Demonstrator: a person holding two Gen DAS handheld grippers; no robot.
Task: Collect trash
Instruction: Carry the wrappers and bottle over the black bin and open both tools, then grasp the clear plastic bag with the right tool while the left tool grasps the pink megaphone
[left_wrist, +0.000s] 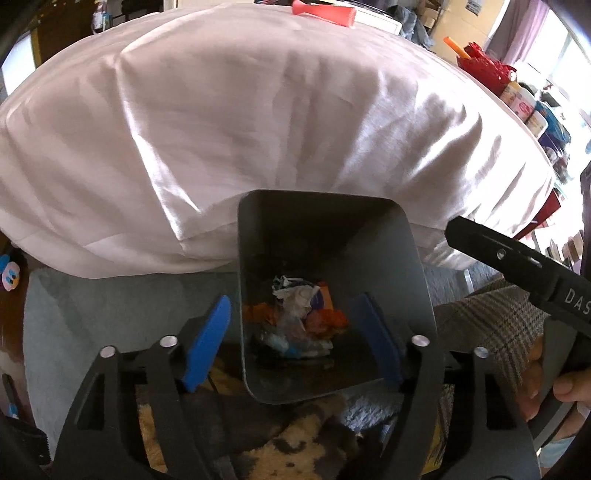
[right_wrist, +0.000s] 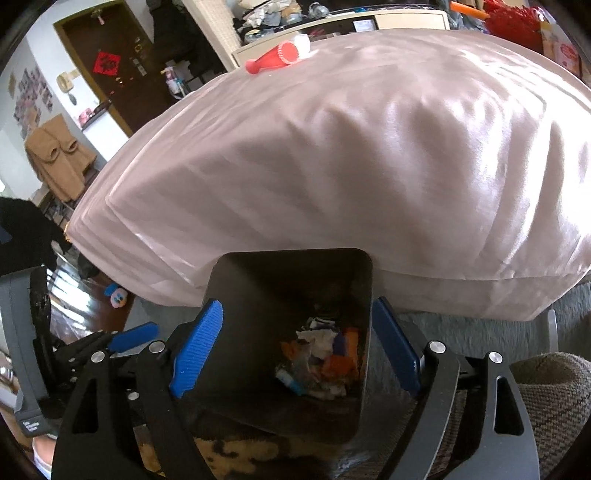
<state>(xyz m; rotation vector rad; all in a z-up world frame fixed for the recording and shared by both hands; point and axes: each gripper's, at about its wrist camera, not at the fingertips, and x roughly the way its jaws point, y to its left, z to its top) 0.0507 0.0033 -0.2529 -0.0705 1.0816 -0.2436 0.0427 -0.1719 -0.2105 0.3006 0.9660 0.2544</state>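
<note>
A: Where did things stand with the trash?

B: Both claws hung over the bin, which sat low in the centre of each view, against the draped white cloth. The trash, crumpled paper and orange and blue scraps, lay heaped at the bottom of the bin.

A: And the claws?

B: The left gripper was spread wide, its blue pads either side of the bin's mouth with nothing between them. The right gripper was spread too, and empty. From the right wrist view the left one showed at the lower left, just beside the bin.

A: So which step was it?

B: I'd judge a drop: a piece let go into the bin, both claws bare above it.

A: What next?

B: Probably lifting clear of the rim without knocking it, then finding another piece. The only loose thing I saw on the cloth was a red bottle-shaped object, lying on its side near the top of the frame, well apart from the bin. Whether it counts as trash, I couldn't tell.
</note>
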